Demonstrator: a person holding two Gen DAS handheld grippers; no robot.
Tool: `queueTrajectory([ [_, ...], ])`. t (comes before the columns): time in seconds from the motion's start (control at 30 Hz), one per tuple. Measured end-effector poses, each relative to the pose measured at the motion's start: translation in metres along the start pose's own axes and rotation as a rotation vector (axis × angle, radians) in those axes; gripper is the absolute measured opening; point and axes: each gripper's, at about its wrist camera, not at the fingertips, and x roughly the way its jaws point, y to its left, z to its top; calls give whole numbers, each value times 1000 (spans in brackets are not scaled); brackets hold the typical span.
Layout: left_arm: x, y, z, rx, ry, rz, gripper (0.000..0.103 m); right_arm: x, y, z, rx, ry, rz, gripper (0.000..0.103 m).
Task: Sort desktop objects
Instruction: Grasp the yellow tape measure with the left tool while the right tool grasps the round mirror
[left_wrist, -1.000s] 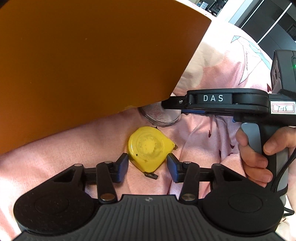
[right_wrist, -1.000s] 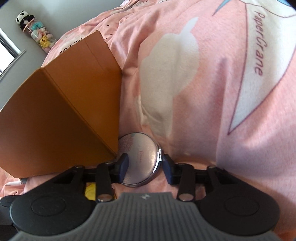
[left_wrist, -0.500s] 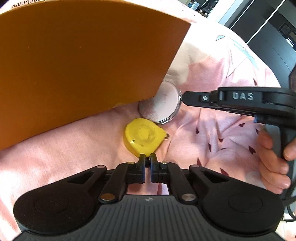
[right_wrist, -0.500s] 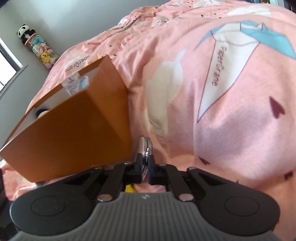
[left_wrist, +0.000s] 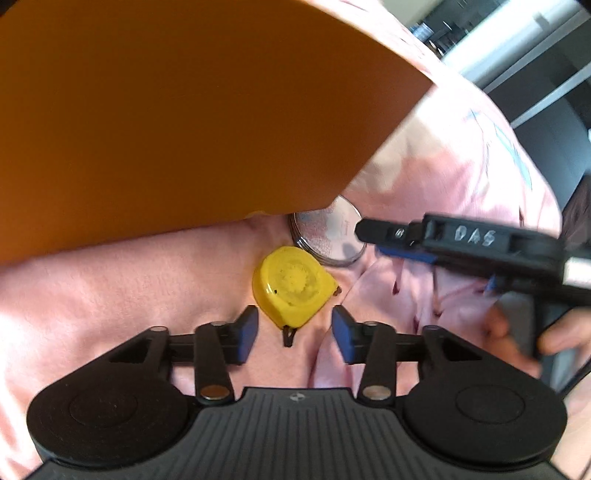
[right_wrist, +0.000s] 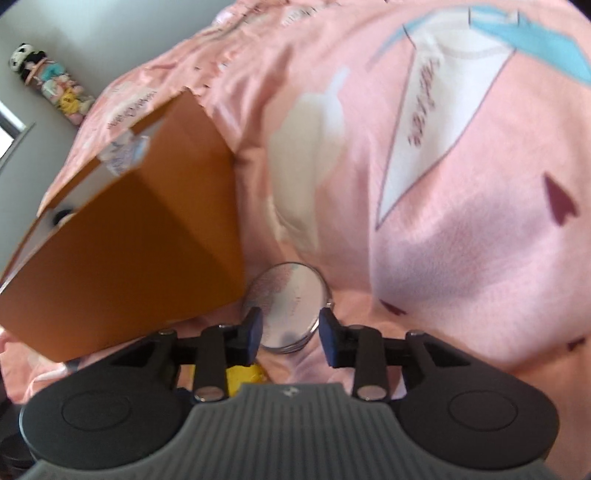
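On a pink bedspread (right_wrist: 461, 240) printed with paper cranes and hearts, a yellow tape measure (left_wrist: 292, 287) is seen lying flat just beside a round silver mirror (left_wrist: 328, 236); whether the two touch cannot be told from the blurred views. An orange box (left_wrist: 166, 118) is set just behind both, its near corner hanging over the mirror's edge. The left gripper (left_wrist: 294, 328) is held low over the tape measure with its jaws opening; the tape's near end is framed between the blue pads, which are not pressed on it. The right gripper (right_wrist: 291, 328) is shown over the mirror (right_wrist: 286, 308), jaws likewise opening, pads at either side of the disc and clear of it. A hand (left_wrist: 517, 343) is seen on the right gripper's handle.
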Motion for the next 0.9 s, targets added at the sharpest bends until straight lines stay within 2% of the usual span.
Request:
queueTrajectory([
  [0.2,14,19,12,-115,21,-45,52,28,-16,3,68,60,45,39],
  [0.37,26,25,18,-149,14,-75,52,42,-33,5,159,73,125,43],
  [0.5,31,23,21,-167,3,-87,55,43,-36,2,182,64,144,42],
  [0.6,31,16,22,-145,-7,-77,55,37,-37,-1,191,42,146,32],
  [0.73,25,8,20,-95,-35,-62,42,17,-38,-7,215,2,164,20],
  [0.8,21,4,20,-65,-44,-56,40,0,-32,-10,192,-31,158,15],
  [0.9,17,-8,20,-10,-52,-36,38,-30,-18,-14,103,-76,76,14],
])
